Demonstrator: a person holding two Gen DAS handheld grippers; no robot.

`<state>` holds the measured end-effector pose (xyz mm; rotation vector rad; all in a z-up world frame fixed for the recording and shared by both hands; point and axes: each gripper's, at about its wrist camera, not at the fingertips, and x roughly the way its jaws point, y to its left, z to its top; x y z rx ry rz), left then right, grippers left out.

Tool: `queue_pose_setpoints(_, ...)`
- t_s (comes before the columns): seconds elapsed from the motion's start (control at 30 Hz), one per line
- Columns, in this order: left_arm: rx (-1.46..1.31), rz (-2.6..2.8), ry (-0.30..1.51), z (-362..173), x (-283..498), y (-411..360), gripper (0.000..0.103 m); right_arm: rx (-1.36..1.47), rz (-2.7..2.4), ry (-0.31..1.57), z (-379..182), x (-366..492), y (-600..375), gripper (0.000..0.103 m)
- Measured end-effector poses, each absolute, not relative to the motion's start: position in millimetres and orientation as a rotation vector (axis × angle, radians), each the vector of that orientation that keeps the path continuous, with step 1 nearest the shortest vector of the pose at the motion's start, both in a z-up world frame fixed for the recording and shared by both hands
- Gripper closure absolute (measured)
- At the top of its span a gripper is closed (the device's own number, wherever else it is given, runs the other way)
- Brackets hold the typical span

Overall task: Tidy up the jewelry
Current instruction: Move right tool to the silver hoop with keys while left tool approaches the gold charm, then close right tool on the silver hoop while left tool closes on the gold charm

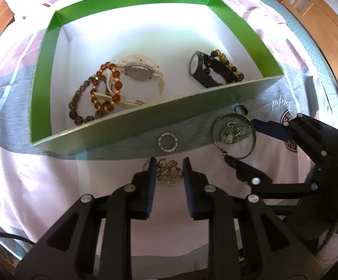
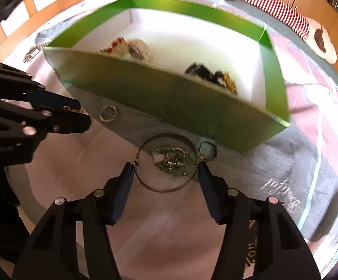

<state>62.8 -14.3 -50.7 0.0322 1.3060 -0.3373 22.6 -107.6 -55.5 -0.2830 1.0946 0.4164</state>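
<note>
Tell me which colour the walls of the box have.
The box walls are green, inside white; the left wrist view shows it best.

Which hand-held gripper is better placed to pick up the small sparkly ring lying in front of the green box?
Left hand-held gripper: the sparkly ring lies just ahead of it; the right hand-held gripper straddles the wire hoop.

Patchwork bedspread (image 1: 40,200), wooden furniture (image 1: 313,16) (red-striped cloth (image 2: 274,7) behind)

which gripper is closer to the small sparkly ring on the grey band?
Left. The left gripper straddles a gold flower piece just below the small ring. The right gripper brackets the large hoop, farther off.
</note>
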Motion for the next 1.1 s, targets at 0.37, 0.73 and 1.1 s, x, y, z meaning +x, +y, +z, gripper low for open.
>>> queue_pose_setpoints(0.37,-0.039,-0.373,1.181,4,66,3,0.080,-0.178,0.450,0.943,7,24,-117,0.086)
queue_pose_setpoints(0.73,-0.052,-0.355,1.205,-6,68,4,0.080,-0.269,0.469,1.041,-39,35,-105,0.044)
queue_pose_setpoints(1.1,-0.046,-0.282,1.264,-29,69,19,0.070,-0.274,0.535,1.088,-67,45,-81,0.029)
